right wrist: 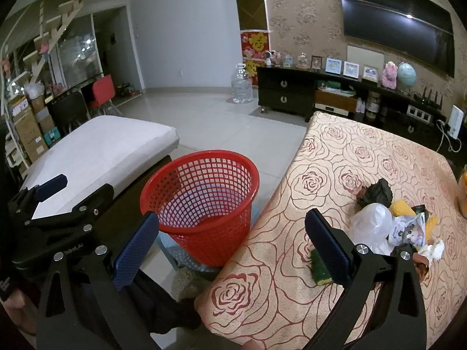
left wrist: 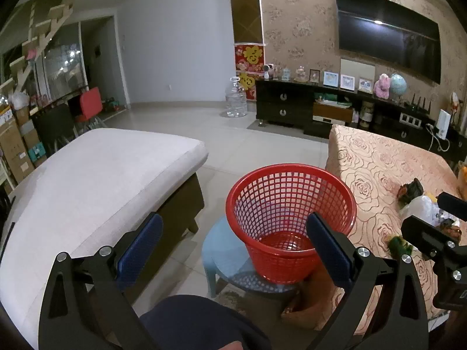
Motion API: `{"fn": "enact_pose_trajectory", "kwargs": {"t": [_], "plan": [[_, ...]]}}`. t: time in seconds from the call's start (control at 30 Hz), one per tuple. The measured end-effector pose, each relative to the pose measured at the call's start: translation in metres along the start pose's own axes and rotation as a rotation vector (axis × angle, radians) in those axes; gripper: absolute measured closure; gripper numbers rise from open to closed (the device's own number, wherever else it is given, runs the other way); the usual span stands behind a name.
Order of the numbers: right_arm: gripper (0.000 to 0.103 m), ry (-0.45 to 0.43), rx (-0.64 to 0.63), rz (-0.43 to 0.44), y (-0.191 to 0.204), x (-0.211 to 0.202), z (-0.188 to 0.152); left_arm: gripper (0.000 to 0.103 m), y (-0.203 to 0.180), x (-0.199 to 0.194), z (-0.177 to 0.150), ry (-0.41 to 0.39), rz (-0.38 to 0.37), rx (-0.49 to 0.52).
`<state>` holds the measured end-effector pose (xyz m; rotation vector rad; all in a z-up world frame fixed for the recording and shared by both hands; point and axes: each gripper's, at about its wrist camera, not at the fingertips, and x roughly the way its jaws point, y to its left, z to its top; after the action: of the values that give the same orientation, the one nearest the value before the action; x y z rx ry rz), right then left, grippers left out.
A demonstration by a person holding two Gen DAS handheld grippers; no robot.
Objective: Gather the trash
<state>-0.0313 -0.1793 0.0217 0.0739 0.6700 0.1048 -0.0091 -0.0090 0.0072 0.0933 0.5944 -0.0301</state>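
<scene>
Your right gripper hangs wide open and empty between a red mesh basket on a blue stool and a table draped in rose-patterned cloth. A heap of trash, including a clear plastic bag and wrappers, lies on the cloth just beyond your right finger. Your left gripper sits at far left before a white cushion.
</scene>
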Motion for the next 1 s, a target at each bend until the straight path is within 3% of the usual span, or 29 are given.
{"fn": "enact_pose_trajectory", "kwargs": {"t": [1.0], "plan": [[0.006,0.002,0.004,0.001,-0.0014,0.0020,-0.0024,0.008,-0.0014,0.0004,-0.0019,0.003,-0.005,-0.001]]}}
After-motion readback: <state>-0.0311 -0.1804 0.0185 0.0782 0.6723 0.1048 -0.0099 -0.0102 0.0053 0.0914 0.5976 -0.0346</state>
